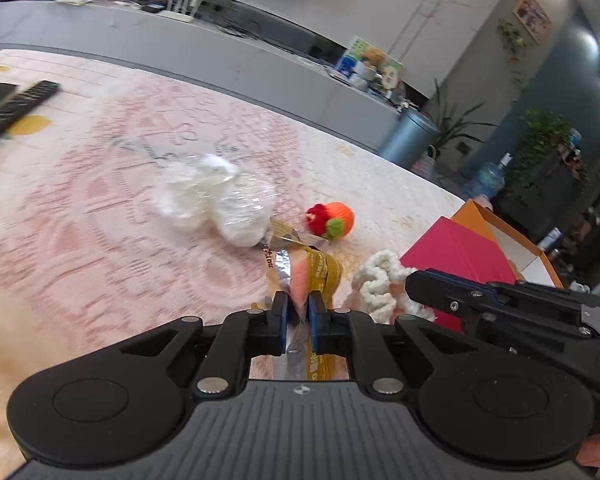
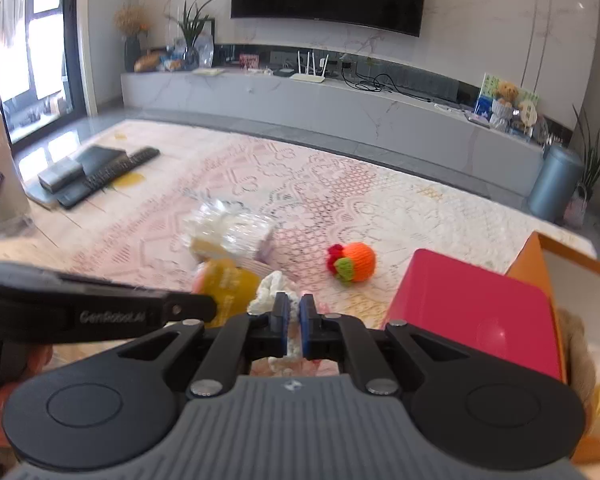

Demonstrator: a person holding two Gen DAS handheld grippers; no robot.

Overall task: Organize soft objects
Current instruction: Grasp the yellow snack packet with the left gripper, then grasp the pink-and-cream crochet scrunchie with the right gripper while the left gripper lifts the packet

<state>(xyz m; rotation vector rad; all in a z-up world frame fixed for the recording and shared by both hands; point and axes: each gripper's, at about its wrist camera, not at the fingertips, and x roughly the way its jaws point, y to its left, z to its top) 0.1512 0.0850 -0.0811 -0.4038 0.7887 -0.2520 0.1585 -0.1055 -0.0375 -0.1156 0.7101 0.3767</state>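
I'm pinching a foil snack packet (image 1: 300, 276) in the left tool (image 1: 298, 312) and white knitted yarn (image 2: 270, 288) in the right tool (image 2: 294, 312), lower centre.

You get bright daylight from the window (image 2: 40, 40), motion blur smearing the desk (image 1: 100, 200), and fisheye bending at the edges.

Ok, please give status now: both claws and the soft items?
Left claw shut on gold snack packet. Right claw shut on white knitted piece. Orange knitted ball loose on table. Pink box close right.
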